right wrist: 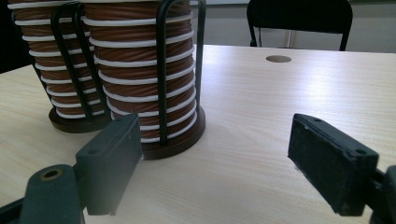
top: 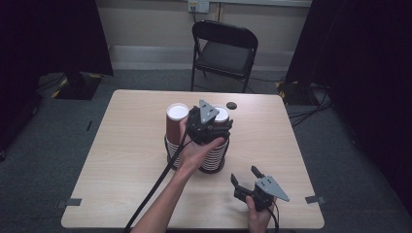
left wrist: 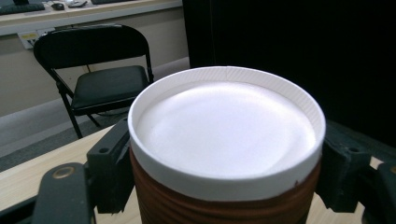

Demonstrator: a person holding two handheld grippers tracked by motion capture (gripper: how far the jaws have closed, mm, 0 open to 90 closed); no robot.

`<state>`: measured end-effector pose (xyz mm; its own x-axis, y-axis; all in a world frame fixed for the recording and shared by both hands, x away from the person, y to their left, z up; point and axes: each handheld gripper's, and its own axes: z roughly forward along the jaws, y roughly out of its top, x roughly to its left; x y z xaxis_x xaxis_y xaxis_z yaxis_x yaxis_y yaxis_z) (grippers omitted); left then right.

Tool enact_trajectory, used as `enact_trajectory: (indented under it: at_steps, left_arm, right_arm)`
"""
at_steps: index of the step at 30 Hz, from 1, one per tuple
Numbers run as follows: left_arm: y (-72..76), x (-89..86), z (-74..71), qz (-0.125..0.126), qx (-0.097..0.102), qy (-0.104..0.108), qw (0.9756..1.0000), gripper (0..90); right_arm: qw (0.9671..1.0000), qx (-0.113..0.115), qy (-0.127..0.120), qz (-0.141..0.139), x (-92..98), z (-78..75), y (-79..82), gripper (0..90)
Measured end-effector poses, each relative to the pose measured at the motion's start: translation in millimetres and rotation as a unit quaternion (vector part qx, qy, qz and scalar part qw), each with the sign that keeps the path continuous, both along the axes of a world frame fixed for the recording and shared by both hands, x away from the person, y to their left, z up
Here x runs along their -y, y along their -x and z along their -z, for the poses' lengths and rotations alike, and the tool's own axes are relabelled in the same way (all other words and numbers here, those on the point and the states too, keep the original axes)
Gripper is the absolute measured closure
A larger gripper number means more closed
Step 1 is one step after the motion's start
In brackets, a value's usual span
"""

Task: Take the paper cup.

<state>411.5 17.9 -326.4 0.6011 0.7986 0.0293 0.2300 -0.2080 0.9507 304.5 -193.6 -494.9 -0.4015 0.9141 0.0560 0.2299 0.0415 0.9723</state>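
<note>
Nearest the high camera we saw the right gripper (top: 246, 176), held in a hand by the near right corner of the tabletop (top: 121, 160). Its jaws stood wide apart with nothing between them, just above the bare wood. In the right gripper view those jaws framed open tabletop, with the two cup stacks off to one side.

Farther in, near the middle of the tabletop, we saw the left gripper (top: 214, 122) at the top of the right cup stack (top: 214, 158). In the left gripper view the top cup (left wrist: 226, 140), brown and ribbed with a white rim, sat squarely between the two black jaws, one pressed on each side just under the rim. We judged the jaws closed on this cup.

Both stacks stood upright in a black wire holder (right wrist: 161, 70) on round dark bases. The left cup stack (top: 176, 127) rose just beside the held one, its white mouth uncovered. A small round hole (top: 231, 105) lay toward the far edge of the tabletop. Beyond that edge stood a black folding chair (top: 224, 51).
</note>
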Motion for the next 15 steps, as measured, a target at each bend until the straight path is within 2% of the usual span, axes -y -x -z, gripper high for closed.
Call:
enact_trajectory:
  at_steps: [8, 15]
  left_arm:
    - [4.0, -4.5, -6.7, 0.005, 0.027, 0.010, 0.9996, 21.6]
    - [6.0, -10.4, -12.9, 0.007, 0.045, 0.033, 0.9984, 21.7]
  right_arm:
    - [1.0000, 0.001, 0.000, 0.001, 0.0, 0.0, 0.2, 16.7]
    - [1.0000, 0.000, 0.001, 0.000, 0.1, 0.0, 0.1, 16.7]
